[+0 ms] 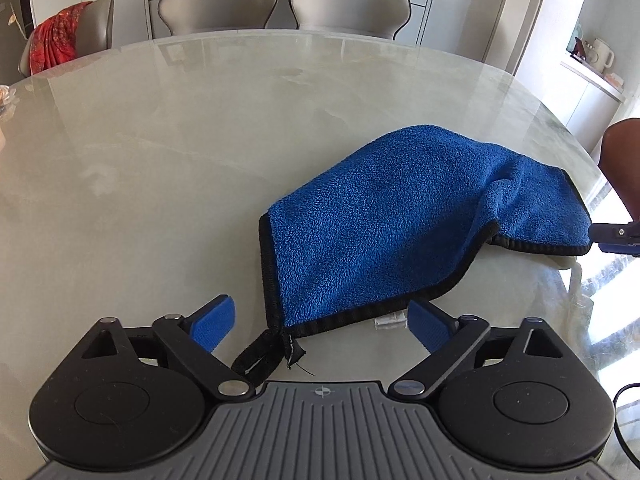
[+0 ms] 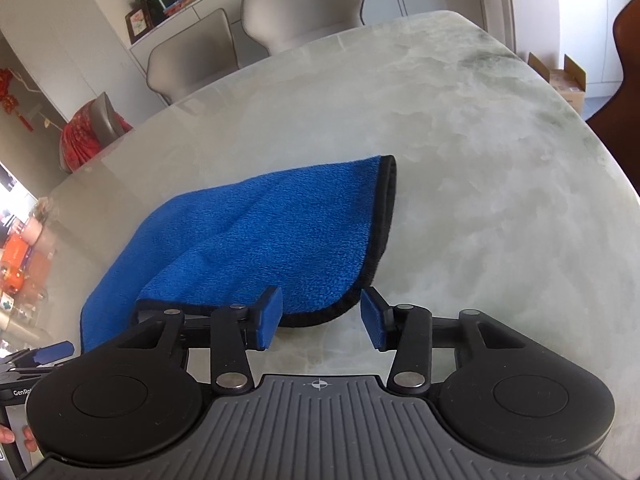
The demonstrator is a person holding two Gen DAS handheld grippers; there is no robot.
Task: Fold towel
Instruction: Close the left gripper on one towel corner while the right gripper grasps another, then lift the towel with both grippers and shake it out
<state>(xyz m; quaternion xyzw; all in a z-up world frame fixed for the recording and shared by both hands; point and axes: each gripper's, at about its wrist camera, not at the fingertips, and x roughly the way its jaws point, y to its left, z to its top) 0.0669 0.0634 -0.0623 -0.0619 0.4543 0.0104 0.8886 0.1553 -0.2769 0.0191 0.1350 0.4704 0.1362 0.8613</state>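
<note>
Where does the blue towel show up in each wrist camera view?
Left wrist view: the blue towel lies right of centre, its black hanging loop nearest the open left gripper.
Right wrist view: the towel lies centre-left, just ahead of the open right gripper.
Shared landmark: the two grey chairs behind the marble table.

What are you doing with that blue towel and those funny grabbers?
A person holds tongs in each hand to fold the blue towel on the marble table. The towel lies partly doubled over and rumpled. The left tongs and right tongs are both open at its near black-trimmed edge, gripping nothing.
</note>
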